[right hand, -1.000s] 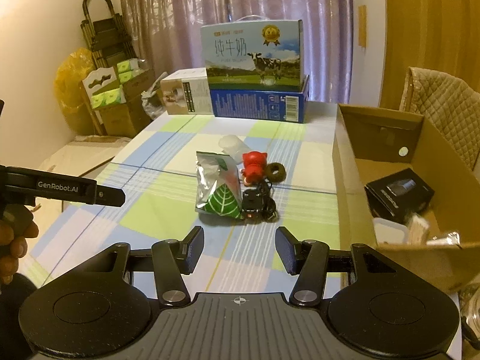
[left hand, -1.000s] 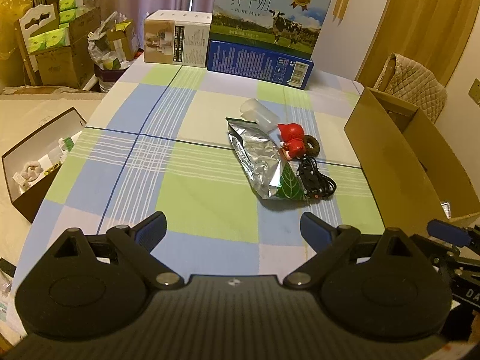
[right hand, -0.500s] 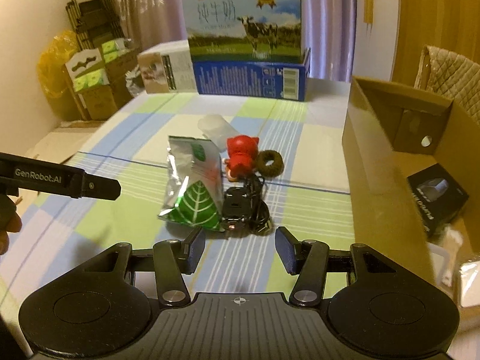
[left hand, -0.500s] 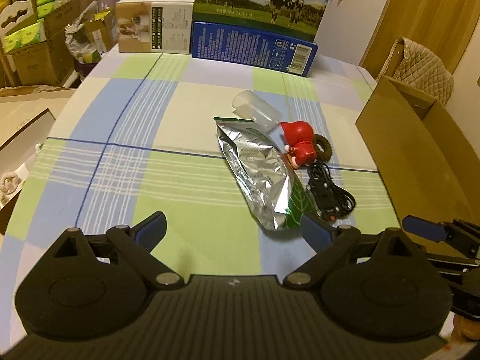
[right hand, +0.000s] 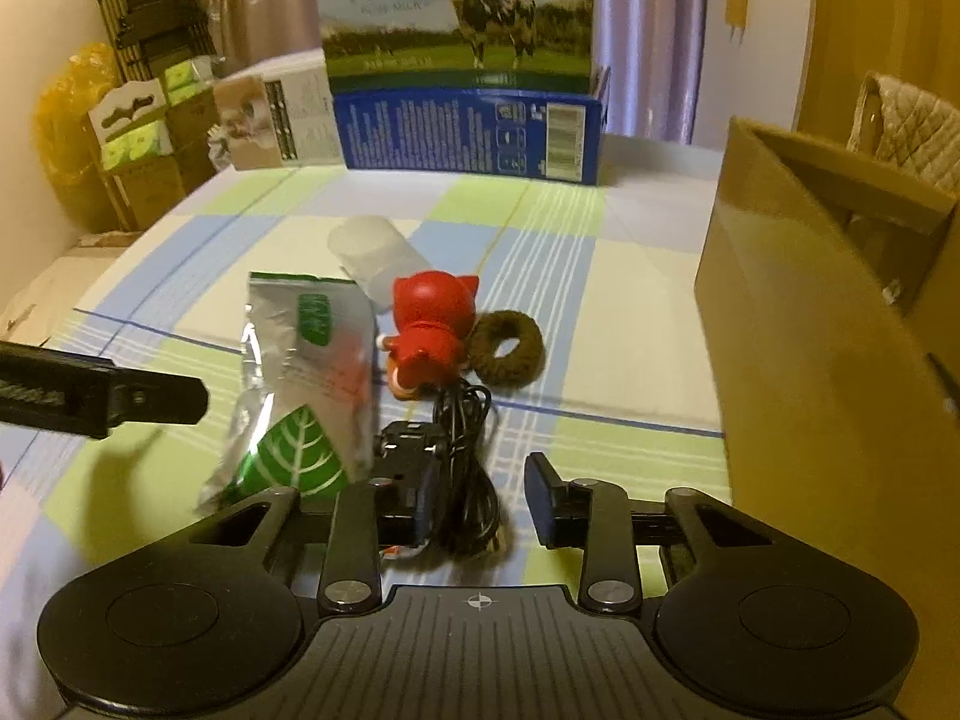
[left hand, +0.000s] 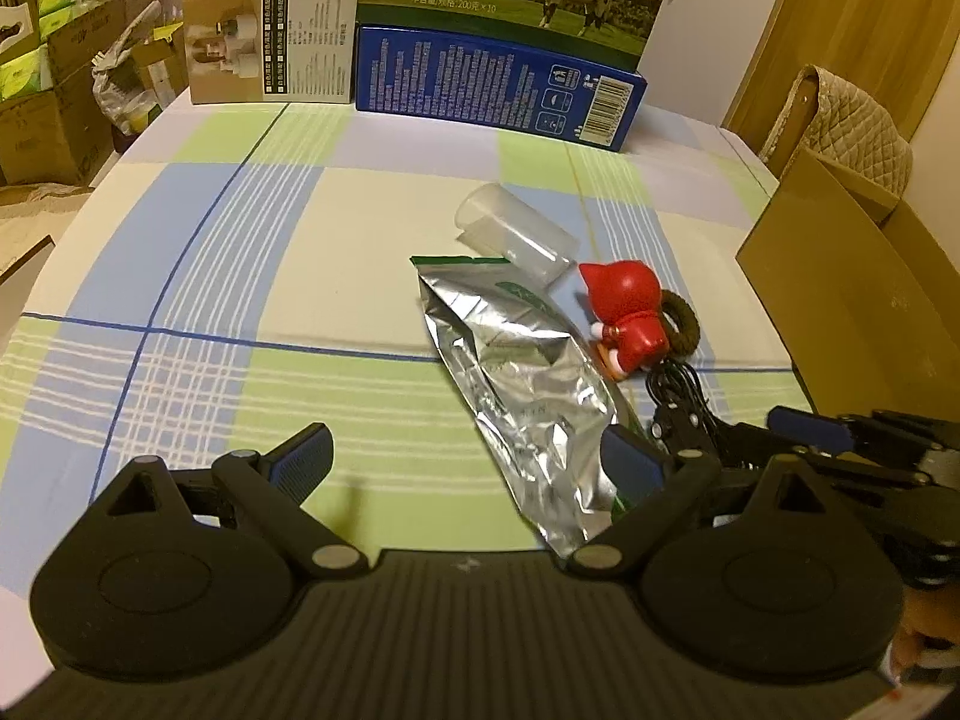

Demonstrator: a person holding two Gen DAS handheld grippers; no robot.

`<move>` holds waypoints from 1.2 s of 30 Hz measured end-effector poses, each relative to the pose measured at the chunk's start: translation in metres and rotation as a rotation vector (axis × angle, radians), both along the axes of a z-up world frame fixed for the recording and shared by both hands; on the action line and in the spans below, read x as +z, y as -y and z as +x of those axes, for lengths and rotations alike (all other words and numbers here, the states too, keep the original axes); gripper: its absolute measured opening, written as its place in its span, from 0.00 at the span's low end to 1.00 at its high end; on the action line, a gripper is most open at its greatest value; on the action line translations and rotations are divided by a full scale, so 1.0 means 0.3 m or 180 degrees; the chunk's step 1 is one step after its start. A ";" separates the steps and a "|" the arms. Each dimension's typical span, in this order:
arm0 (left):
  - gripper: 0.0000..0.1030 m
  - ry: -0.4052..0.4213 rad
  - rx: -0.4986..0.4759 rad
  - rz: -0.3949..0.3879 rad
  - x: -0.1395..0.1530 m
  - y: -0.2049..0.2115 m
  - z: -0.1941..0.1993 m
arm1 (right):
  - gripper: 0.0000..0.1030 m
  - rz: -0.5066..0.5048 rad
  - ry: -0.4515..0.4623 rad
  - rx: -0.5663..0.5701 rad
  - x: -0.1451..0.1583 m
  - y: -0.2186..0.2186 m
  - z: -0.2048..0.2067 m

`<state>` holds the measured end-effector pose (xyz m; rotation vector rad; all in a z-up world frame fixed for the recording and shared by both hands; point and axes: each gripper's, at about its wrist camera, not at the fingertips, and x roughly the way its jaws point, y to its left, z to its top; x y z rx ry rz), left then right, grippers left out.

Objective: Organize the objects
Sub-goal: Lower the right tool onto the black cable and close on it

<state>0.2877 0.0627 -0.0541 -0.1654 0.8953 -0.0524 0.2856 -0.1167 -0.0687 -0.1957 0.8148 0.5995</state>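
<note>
The right gripper (right hand: 480, 504) hangs low, jaws spread wide astride the black coiled cable bundle (right hand: 462, 480). The left gripper (left hand: 474, 465), also wide open and empty, straddles the crinkled silver foil pouch (left hand: 528, 414).

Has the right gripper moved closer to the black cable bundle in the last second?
Yes. The right gripper has advanced toward the black cable bundle, which now lies between its open fingers, nearer the milk carton.

Warm dim light — checked tablecloth (left hand: 252, 276) on table, mauve curtains (right hand: 642, 30) behind, wooden door (left hand: 840, 30) right, quilted chair (left hand: 852, 120).
</note>
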 end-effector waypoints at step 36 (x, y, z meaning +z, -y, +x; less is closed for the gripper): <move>0.40 -0.0383 -0.0418 -0.0292 -0.084 0.092 0.076 | 0.17 -0.0136 -0.0195 -0.0118 -0.033 0.048 -0.111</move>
